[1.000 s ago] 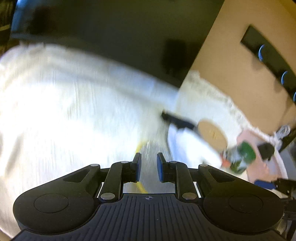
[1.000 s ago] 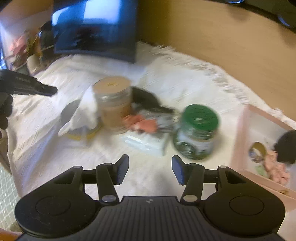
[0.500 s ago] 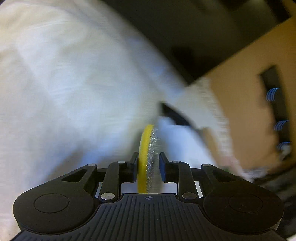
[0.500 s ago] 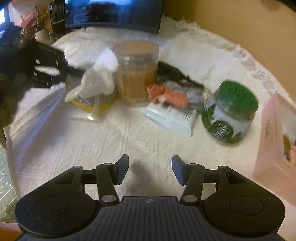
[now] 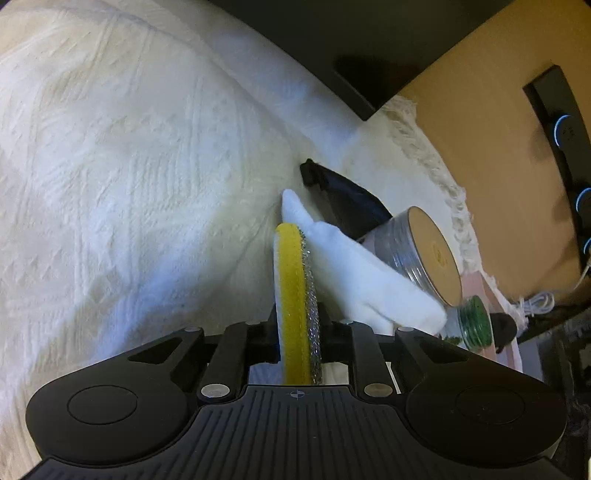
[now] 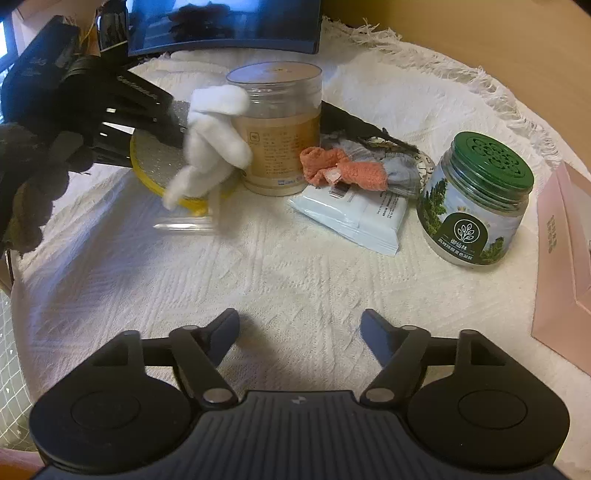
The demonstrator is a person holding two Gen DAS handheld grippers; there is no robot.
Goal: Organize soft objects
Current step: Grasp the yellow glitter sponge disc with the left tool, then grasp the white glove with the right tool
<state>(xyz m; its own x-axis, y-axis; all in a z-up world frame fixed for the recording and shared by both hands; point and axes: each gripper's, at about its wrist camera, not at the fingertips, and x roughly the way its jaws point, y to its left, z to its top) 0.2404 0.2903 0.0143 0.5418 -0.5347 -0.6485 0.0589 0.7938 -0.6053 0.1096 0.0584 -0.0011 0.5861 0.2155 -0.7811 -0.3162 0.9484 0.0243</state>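
Note:
My left gripper (image 5: 298, 328) is shut on a round yellow sponge with a silver scouring face (image 5: 295, 291). In the right wrist view the same sponge (image 6: 155, 166) is held edge-up by that gripper (image 6: 173, 122), just above the white cloth. A white fluffy cloth (image 6: 212, 144) hangs against the sponge; it also shows in the left wrist view (image 5: 362, 280). An orange and grey bundle of cloths (image 6: 354, 171) lies on a pack of wipes (image 6: 354, 214). My right gripper (image 6: 299, 332) is open and empty, low over the cloth in front of these.
A clear jar with a tan lid (image 6: 277, 129) stands behind the white cloth. A green-lidded jar (image 6: 476, 199) stands at the right, a pink box (image 6: 565, 266) at the far right. A dark monitor (image 6: 225, 22) stands at the back. A white tablecloth (image 6: 295, 266) covers the table.
The left gripper has closed on the yellow sponge and lifted it on edge beside the tan-lidded jar. The right gripper has drawn back and stayed open.

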